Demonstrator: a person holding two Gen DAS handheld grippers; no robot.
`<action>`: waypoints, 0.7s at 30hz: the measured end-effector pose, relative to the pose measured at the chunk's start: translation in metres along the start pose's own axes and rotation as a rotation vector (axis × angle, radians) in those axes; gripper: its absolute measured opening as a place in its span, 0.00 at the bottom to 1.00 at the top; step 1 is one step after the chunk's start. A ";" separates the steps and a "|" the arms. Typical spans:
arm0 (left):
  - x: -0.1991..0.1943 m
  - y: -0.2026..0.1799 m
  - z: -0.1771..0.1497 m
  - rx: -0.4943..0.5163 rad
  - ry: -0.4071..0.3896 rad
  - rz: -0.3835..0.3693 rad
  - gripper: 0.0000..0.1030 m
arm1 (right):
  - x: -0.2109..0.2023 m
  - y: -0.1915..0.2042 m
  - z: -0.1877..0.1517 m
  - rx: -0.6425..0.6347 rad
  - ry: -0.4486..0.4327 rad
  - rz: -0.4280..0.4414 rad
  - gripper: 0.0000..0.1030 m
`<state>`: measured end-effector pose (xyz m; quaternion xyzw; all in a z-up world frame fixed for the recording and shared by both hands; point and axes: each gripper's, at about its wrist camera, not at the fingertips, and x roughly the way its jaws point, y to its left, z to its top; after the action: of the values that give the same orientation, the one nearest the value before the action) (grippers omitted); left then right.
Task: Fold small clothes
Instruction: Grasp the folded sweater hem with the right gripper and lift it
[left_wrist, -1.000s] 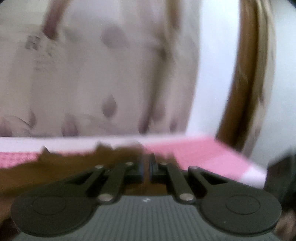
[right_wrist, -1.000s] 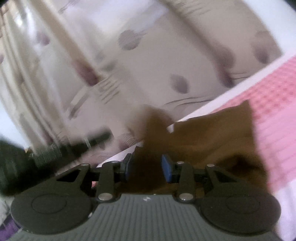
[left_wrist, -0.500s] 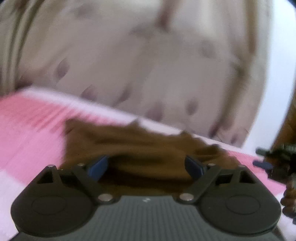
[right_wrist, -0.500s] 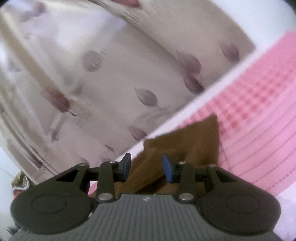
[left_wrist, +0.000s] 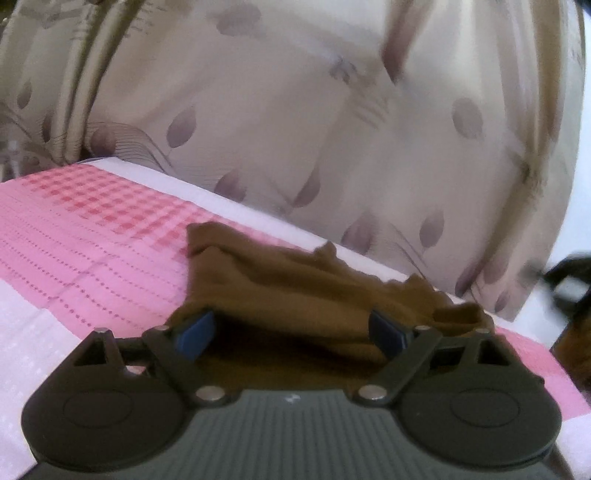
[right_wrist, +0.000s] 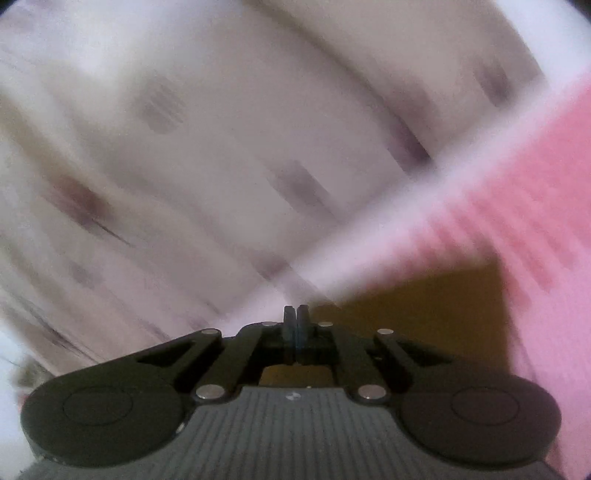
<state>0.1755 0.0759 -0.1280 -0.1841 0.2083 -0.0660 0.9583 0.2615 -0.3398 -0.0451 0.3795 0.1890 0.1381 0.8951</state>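
A small brown garment (left_wrist: 295, 288) lies crumpled on a pink checked cloth (left_wrist: 92, 229). In the left wrist view my left gripper (left_wrist: 291, 332) is wide open just above the garment's near edge, with nothing between its blue pads (left_wrist: 194, 330). In the blurred right wrist view my right gripper (right_wrist: 294, 325) is shut with its pads together. The brown garment (right_wrist: 424, 306) lies just beyond and to the right of its tips. No cloth shows between the pads.
A beige curtain (left_wrist: 295, 129) with leaf print hangs right behind the far edge of the surface, and it fills the upper left of the right wrist view (right_wrist: 184, 147). A dark object (left_wrist: 569, 280) sits at the right edge.
My left gripper let go of the garment and opened wide. My right gripper closed from partly open to shut and is moving fast, blurring its view.
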 end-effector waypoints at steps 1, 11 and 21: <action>-0.001 0.001 0.000 -0.008 -0.006 0.004 0.88 | -0.019 0.011 0.004 -0.059 -0.078 0.045 0.05; -0.004 -0.002 -0.002 -0.006 -0.011 0.007 0.88 | 0.000 -0.047 -0.024 0.048 0.220 -0.172 0.16; -0.002 0.000 -0.002 -0.021 0.000 0.003 0.88 | 0.042 -0.065 -0.035 0.107 0.275 -0.281 0.19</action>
<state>0.1731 0.0756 -0.1296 -0.1939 0.2093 -0.0624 0.9564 0.2899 -0.3454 -0.1251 0.3738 0.3677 0.0522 0.8499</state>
